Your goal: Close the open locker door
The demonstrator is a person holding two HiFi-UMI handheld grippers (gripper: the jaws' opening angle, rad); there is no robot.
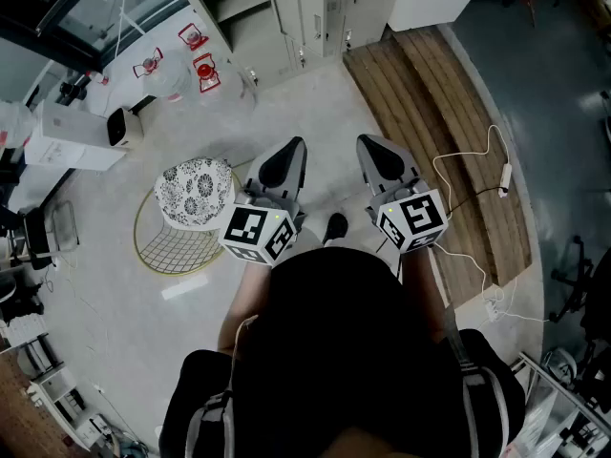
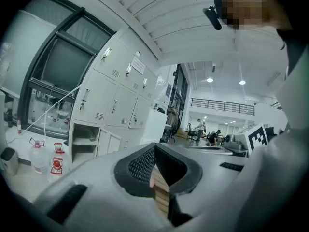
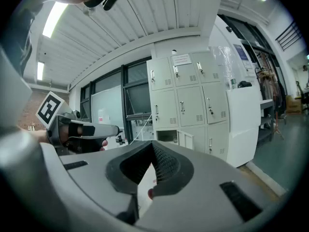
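The locker door (image 3: pixel 186 139) stands ajar in the bottom row of a pale locker bank (image 3: pixel 193 105). It swings out to the right of its open compartment (image 3: pixel 167 135), and a shelf shows inside. In the head view this bank lies at the top of the frame, well apart from both tools.

The left hand-held gripper (image 1: pixel 291 151) and the right hand-held gripper (image 1: pixel 372 146) are held side by side in front of the person, both pointing toward the lockers. Each has its jaws pressed together at the tips, with nothing pinched between them. Only floor shows through the narrow gap behind the tips in each gripper view. Neither touches the door.

On the pale floor (image 1: pixel 315 113) to the left sits a gold wire basket (image 1: pixel 172 246) with a black-and-white patterned cushion (image 1: pixel 196 191) on top. Nearer the lockers are red-and-clear containers (image 1: pixel 203 71) and a small white box (image 1: pixel 119 127). To the right runs a wooden platform (image 1: pixel 449 113), with a white cable (image 1: pixel 477 175) trailing across it.
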